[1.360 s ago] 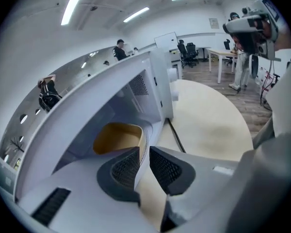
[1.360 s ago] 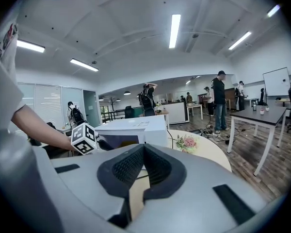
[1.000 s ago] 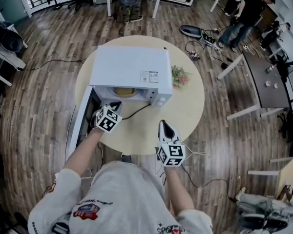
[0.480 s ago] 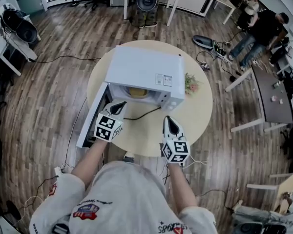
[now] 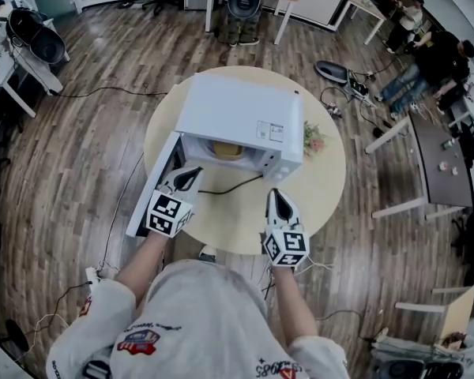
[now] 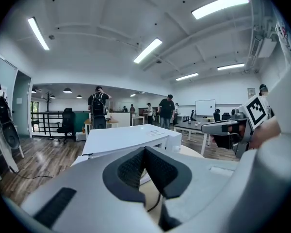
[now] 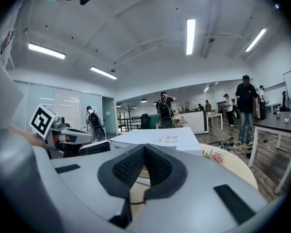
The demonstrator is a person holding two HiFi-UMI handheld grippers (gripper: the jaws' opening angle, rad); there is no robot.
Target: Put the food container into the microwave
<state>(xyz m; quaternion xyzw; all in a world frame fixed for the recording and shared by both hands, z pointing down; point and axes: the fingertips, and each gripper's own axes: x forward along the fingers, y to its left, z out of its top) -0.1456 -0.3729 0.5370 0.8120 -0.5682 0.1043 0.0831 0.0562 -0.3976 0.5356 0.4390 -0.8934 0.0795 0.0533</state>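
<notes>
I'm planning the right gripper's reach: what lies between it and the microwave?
In the head view, only a black cable crosses the bare table between the right gripper and the microwave.

We are looking at a round, pale-yellow table (image 5: pixel 316 188) standing on a wood-plank floor (image 5: pixel 79 148). A white microwave (image 5: pixel 237 117) is sitting on it, a small bunch of flowers (image 5: pixel 313 140) is lying just beside that, and a black cable (image 5: pixel 229 186) is trailing across the tabletop.
</notes>
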